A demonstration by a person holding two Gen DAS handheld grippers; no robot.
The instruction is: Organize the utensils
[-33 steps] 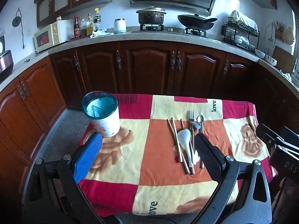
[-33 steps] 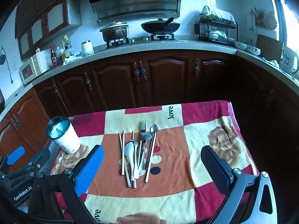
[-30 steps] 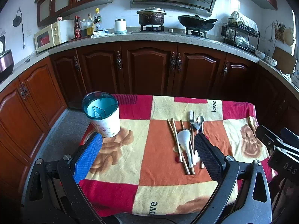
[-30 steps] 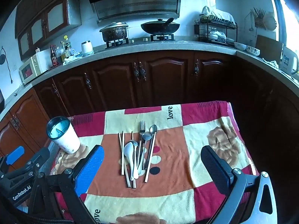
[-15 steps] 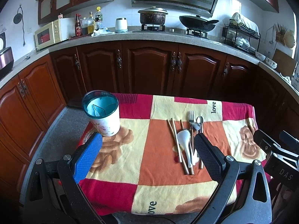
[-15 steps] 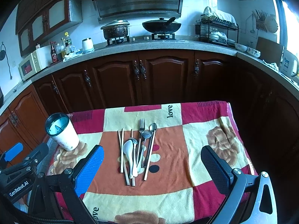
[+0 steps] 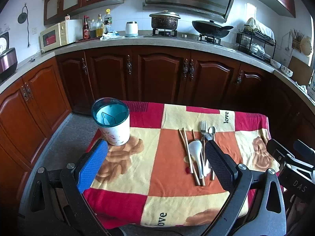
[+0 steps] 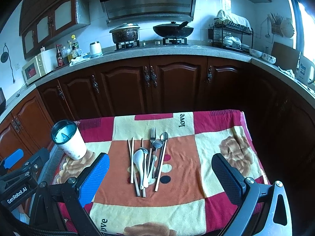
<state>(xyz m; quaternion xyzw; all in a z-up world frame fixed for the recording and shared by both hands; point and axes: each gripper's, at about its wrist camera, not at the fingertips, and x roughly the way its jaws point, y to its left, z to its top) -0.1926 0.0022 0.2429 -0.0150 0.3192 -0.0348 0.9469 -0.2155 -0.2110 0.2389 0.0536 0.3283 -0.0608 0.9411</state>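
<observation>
A pile of utensils lies on the patterned cloth: a white ceramic spoon (image 8: 137, 157), a metal fork (image 8: 152, 135), metal spoons (image 8: 164, 137) and wooden chopsticks (image 8: 131, 157). The white spoon (image 7: 195, 150) also shows in the left wrist view. A white utensil holder with a teal divided rim (image 7: 113, 122) stands at the table's left edge, also in the right wrist view (image 8: 69, 140). My left gripper (image 7: 155, 164) is open and empty above the table's near edge. My right gripper (image 8: 160, 174) is open and empty, hovering near the handle ends of the utensils.
The small table carries a red, orange and cream cloth (image 8: 216, 149). Dark wooden cabinets (image 8: 177, 84) and a counter with a pot, a wok and a dish rack lie behind. The right gripper's body (image 7: 291, 163) shows at the right of the left view.
Both grippers have drifted slightly forward and up; the views shifted a little. Nothing on the table has moved, and both grippers stay open.
</observation>
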